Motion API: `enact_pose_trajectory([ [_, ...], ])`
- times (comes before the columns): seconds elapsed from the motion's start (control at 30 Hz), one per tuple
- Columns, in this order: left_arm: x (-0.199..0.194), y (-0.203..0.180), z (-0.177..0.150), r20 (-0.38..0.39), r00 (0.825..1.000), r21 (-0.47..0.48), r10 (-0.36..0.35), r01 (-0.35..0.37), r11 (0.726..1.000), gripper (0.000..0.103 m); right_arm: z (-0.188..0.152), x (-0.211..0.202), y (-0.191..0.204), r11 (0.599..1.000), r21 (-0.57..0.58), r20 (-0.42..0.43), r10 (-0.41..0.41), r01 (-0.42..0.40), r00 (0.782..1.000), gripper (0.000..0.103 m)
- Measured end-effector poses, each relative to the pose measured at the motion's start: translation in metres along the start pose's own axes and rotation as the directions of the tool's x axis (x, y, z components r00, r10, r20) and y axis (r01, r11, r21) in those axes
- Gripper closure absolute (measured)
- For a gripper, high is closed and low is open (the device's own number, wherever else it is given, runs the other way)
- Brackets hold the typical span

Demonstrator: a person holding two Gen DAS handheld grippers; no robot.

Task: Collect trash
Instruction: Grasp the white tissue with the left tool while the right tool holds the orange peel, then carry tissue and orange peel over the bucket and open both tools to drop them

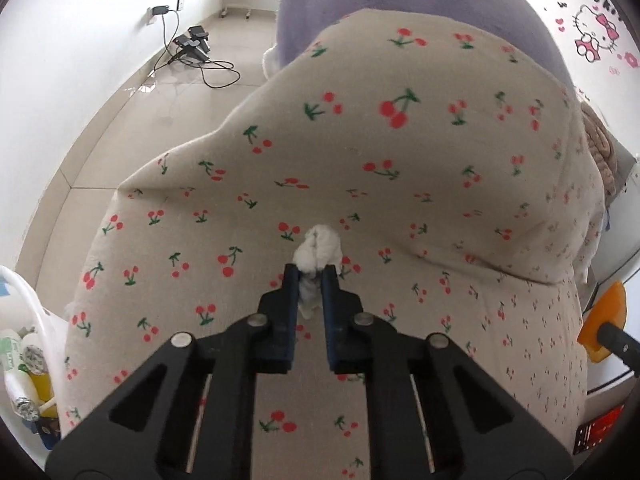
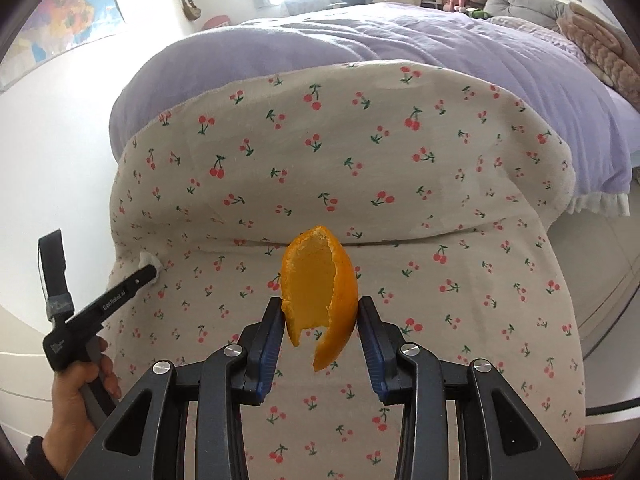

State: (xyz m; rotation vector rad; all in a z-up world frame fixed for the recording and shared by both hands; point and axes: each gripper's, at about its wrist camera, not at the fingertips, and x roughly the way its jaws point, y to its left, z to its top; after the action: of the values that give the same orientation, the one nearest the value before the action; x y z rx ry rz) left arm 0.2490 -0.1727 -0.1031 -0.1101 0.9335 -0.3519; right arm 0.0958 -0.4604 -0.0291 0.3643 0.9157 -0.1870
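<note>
My left gripper (image 1: 310,274) is shut on a crumpled white tissue (image 1: 320,250), held just over the cherry-print blanket (image 1: 400,184). My right gripper (image 2: 322,310) is shut on a curved piece of orange peel (image 2: 320,280), held above the same blanket (image 2: 400,160). The left gripper also shows in the right wrist view (image 2: 150,270), at the blanket's left edge with the tissue (image 2: 149,259) at its tip. The orange peel shows at the right edge of the left wrist view (image 1: 606,320).
A white trash bag (image 1: 24,360) with bottles and wrappers sits at the lower left on the tiled floor (image 1: 160,100). Chargers and cables (image 1: 196,46) lie by the wall. A purple duvet (image 2: 440,48) covers the bed behind the blanket.
</note>
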Motion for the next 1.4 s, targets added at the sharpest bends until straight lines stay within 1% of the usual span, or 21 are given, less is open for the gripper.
enact_pose_trajectory([
  [0.17,-0.022,-0.002,-0.002,-0.006,0.999,-0.006,-0.033,0.033,0.999,0.091,-0.008,-0.007,0.015,1.000,-0.013,0.019,0.007,-0.007,1.000,0.065],
  [0.37,-0.060,-0.009,-0.010,0.003,0.999,0.029,-0.054,0.054,0.998,0.091,-0.019,-0.021,0.030,0.999,-0.024,0.036,0.028,-0.027,0.999,0.065],
  [0.47,-0.073,-0.006,-0.013,0.003,0.998,0.041,-0.066,0.066,0.997,0.091,-0.023,-0.030,0.039,0.999,-0.031,0.045,0.040,-0.039,0.998,0.065],
  [0.73,-0.118,-0.002,-0.031,0.025,0.996,0.071,-0.085,0.083,0.994,0.091,-0.031,-0.049,0.065,0.995,-0.077,0.080,0.073,-0.067,0.994,0.065],
  [1.0,-0.153,0.015,-0.042,0.059,0.995,0.078,-0.075,0.071,0.994,0.091,-0.034,-0.061,0.106,0.981,-0.155,0.102,0.133,-0.116,0.986,0.065],
  [1.17,-0.167,0.031,-0.047,0.077,0.996,0.068,-0.055,0.050,0.996,0.091,-0.039,-0.057,0.137,0.969,-0.194,0.083,0.173,-0.155,0.981,0.065],
  [1.4,-0.184,0.065,-0.055,0.090,0.996,0.042,-0.012,0.009,0.999,0.091,-0.044,-0.049,0.178,0.951,-0.234,0.062,0.222,-0.202,0.973,0.065],
])
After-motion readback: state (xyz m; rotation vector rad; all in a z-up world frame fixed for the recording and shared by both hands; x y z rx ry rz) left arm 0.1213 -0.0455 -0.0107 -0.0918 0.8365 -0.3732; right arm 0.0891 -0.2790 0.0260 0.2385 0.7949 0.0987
